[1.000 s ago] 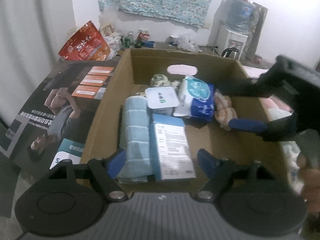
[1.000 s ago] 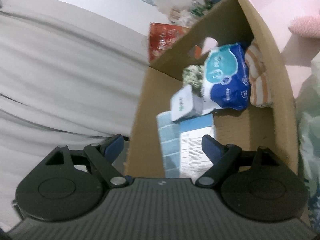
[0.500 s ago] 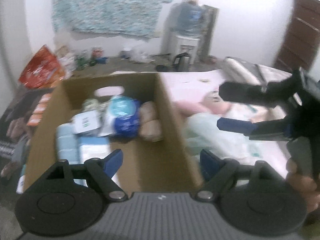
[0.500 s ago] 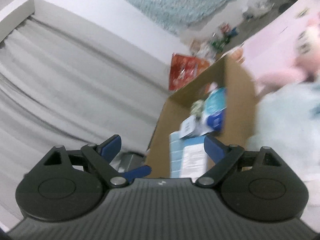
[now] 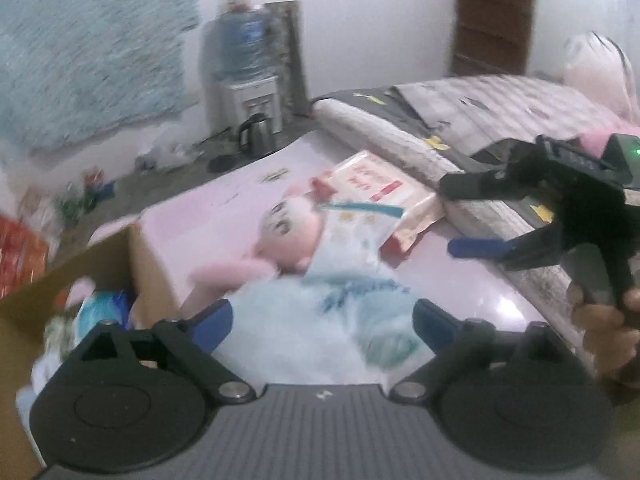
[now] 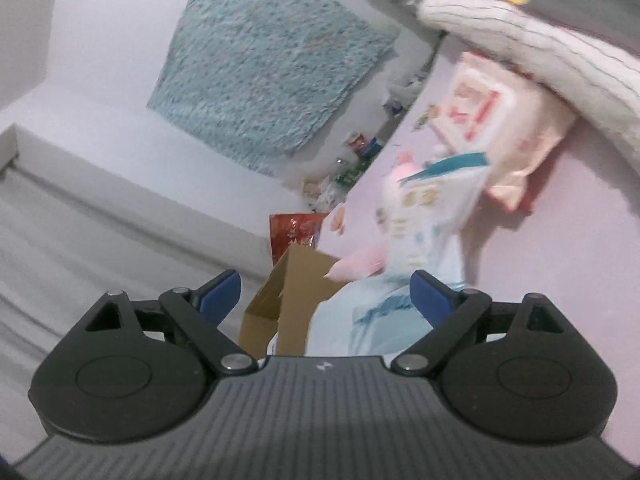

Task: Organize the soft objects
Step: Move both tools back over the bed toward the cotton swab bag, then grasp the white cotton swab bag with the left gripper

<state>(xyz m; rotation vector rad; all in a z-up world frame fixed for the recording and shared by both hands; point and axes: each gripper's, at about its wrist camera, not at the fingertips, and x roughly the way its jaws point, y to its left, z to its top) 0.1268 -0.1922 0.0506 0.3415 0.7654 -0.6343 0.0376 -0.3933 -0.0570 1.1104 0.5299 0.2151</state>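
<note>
My left gripper (image 5: 320, 314) hangs over a pale blue soft pack (image 5: 304, 332) on the pink sheet. Its jaws are opening and nothing is pressed between them. Beyond lie a pink plush toy (image 5: 280, 248), a white and teal pack (image 5: 352, 236) and a pink and red pack (image 5: 380, 184). The cardboard box (image 5: 136, 264) with stowed soft goods sits at the left. My right gripper (image 5: 449, 218) (image 6: 326, 286) is open and empty, off to the right of the packs. From there I see the plush (image 6: 360, 266), both packs (image 6: 428, 204) and the box corner (image 6: 296, 292).
Folded grey and white bedding (image 5: 440, 120) borders the pink sheet on the right. A water dispenser (image 5: 248, 80) and kettle (image 5: 258, 136) stand by the far wall, with a red snack bag (image 6: 294, 232) and clutter on the floor. A hand (image 5: 608, 320) grips the right tool.
Both views have swung from the inside of the box rightward to the items on the pink sheet. The left jaws stand wider apart. The right gripper moved right with them.
</note>
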